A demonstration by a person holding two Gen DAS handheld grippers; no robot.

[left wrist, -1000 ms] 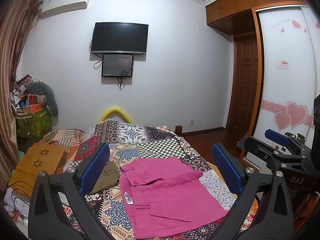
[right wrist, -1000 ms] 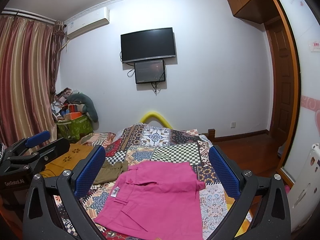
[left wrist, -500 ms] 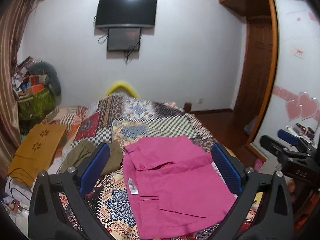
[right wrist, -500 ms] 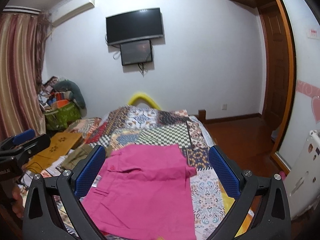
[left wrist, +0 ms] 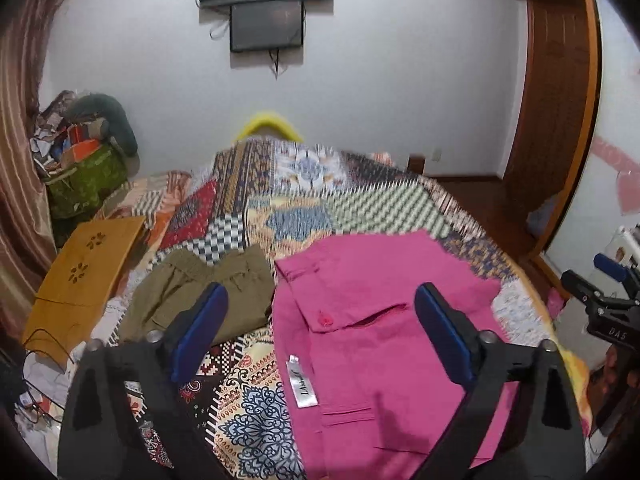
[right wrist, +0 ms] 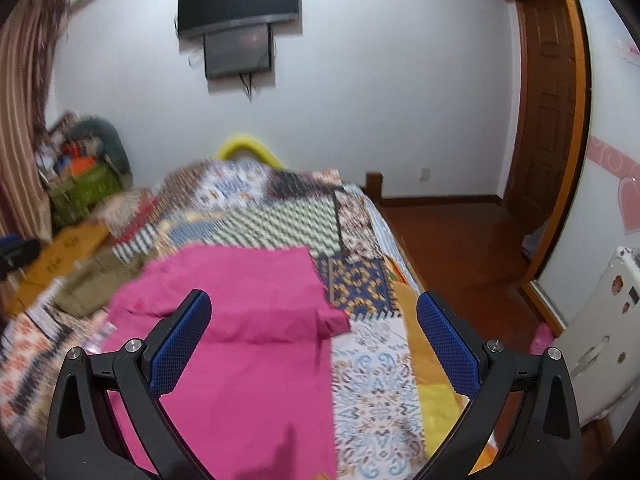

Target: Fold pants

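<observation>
Over the patchwork bedspread (left wrist: 304,200) we hang both claws above the pink pants (left wrist: 380,320), lying flat beside olive trousers (left wrist: 200,292), the left gripper (left wrist: 320,320) closing on nothing yet, the right gripper (right wrist: 312,328) spread wide, seemingly to catch opposite edges.

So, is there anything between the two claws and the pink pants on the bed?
Nothing visible is in the way. The pink pants lie uncovered; the olive garment lies beside them. The left claw, closing, and the open right claw hold nothing.

surface: patchwork bed (left wrist: 304,200); on it: pink pants (left wrist: 380,340); olive garment (left wrist: 200,284) beside; apart
</observation>
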